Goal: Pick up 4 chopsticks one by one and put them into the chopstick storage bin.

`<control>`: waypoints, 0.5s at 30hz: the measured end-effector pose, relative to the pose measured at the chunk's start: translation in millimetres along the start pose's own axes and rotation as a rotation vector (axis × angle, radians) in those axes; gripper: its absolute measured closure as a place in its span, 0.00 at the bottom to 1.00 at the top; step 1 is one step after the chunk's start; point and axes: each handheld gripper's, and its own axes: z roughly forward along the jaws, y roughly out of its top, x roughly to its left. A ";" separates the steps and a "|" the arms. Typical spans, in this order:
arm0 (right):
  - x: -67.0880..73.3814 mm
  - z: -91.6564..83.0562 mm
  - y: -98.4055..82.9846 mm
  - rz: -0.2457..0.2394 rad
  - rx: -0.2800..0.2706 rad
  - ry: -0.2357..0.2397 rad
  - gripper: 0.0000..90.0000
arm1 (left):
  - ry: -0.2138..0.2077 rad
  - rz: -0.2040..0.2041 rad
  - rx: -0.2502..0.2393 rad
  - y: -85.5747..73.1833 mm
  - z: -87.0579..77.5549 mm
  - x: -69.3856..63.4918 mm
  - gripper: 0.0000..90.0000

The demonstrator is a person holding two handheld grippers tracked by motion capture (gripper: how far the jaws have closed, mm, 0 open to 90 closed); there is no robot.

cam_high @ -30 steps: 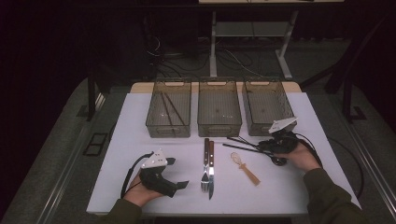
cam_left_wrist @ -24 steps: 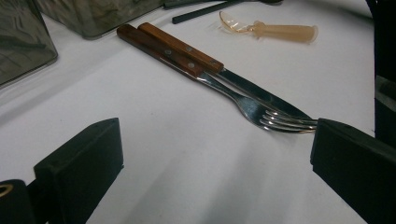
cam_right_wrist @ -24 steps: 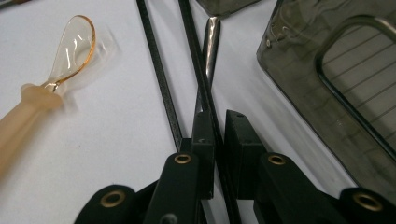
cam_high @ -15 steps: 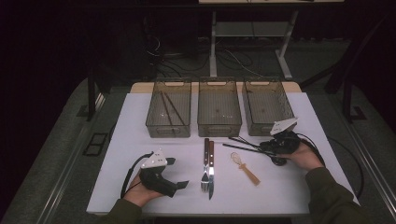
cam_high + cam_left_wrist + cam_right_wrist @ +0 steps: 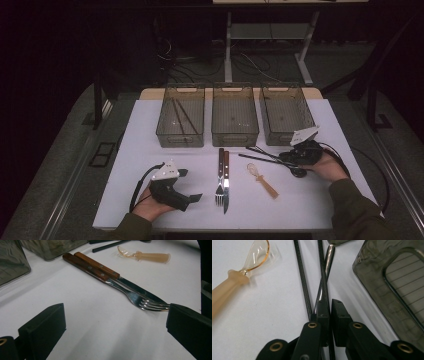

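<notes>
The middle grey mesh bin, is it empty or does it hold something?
Empty: the middle grey mesh bin shows just its bare floor.

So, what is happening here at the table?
A person holds a gripper in each hand. The right gripper has just closed its jaws on a black chopstick; a second one lies beside it. The left gripper rests open near the fork and knife. A spoon waits on the table, and the left bin already holds chopsticks.
</notes>
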 end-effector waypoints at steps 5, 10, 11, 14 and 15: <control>-3.3 1.0 -2.2 0.003 -0.005 0.019 0.94 | 0.001 -0.001 0.000 -0.2 0.3 -0.1 0.01; -3.1 0.2 -1.3 -0.029 0.003 0.027 0.95 | 0.001 -0.001 0.000 -0.2 0.4 0.0 0.01; -2.9 -0.1 -1.2 -0.028 0.004 0.029 0.95 | 0.001 -0.001 0.000 -0.1 0.3 0.0 0.01; -2.5 -2.2 -1.3 -0.038 0.005 0.030 0.95 | 0.000 -0.001 -0.001 -0.1 0.1 0.1 0.01; -2.8 -3.3 -1.2 -0.041 -0.003 0.029 0.95 | 0.000 -0.001 -0.001 0.0 0.1 0.0 0.01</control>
